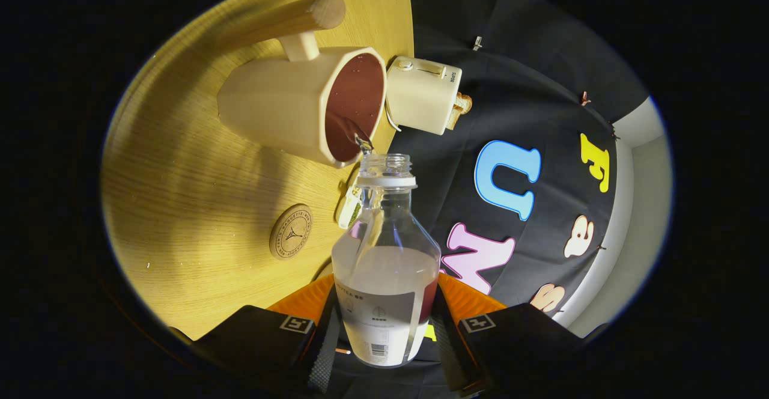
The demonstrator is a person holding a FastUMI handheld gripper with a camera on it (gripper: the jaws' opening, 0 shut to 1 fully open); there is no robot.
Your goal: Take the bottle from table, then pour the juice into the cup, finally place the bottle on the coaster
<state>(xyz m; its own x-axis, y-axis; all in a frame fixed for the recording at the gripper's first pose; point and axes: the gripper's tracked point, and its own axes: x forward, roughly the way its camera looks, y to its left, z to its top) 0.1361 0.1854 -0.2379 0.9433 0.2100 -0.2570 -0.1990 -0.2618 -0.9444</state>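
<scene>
The fingers (384, 327) clamp the clear plastic bottle (386, 267) from both sides, tipped so its open mouth meets the rim of the cream ceramic cup (282, 101). Dark red juice (354, 101) fills the cup. The round wooden coaster (291, 231) lies on the light wooden tabletop (192, 207) beside the bottle; a cream toaster (422, 94) stands beyond the cup.

Gripper (384, 327): rolled hard sideways, pointing forward.
Fingers (327, 342): 2 black pads, 1 per side, both pressed against the bottle (387, 267).
Hold: low on the body, at the label.
</scene>
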